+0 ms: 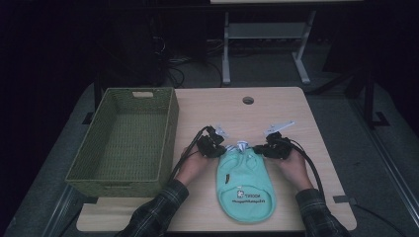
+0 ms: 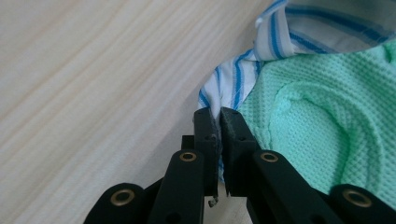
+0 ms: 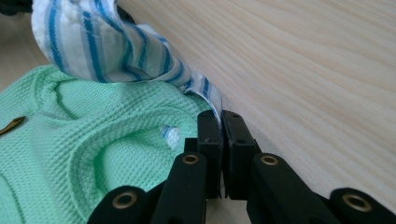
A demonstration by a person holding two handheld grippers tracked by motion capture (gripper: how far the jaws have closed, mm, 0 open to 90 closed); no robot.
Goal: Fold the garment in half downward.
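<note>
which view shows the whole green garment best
The high view: the green garment lies flat on the table, outline and printed logo visible. The left gripper view and right gripper view show close-ups of its knit and striped collar, pinched by the left gripper and right gripper.

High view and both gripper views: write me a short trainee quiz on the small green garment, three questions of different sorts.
1. True or false: the mint-green waffle-knit garment lies inside the green woven basket.
2. What do the left gripper and right gripper pinch?
A. the garment's hem
B. its blue-and-white striped collar
C. the basket's rim
3. Fill in: the garment rests on the light wooden ____.

Key: 1 false; 2 B; 3 table.
</note>
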